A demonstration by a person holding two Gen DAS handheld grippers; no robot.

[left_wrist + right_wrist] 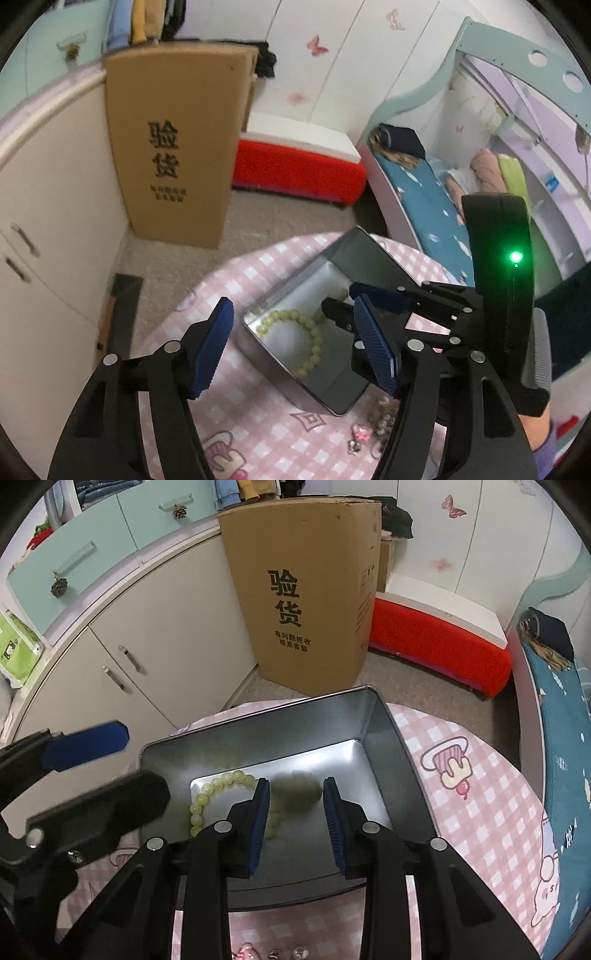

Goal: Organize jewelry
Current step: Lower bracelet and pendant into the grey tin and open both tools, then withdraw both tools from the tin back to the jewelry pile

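inside the metal tin lies a green bead bracelet, both jaws open

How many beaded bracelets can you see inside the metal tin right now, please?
1: a pale green bead bracelet lies on the floor of the metal tin, below the open right gripper. Its fingers hide part of the floor, so another could be concealed.

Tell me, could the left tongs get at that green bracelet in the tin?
Probably yes. The left tongs are open above the tin, which has no lid on, and the bracelet lies exposed. The right tongs crowd the same space, though.
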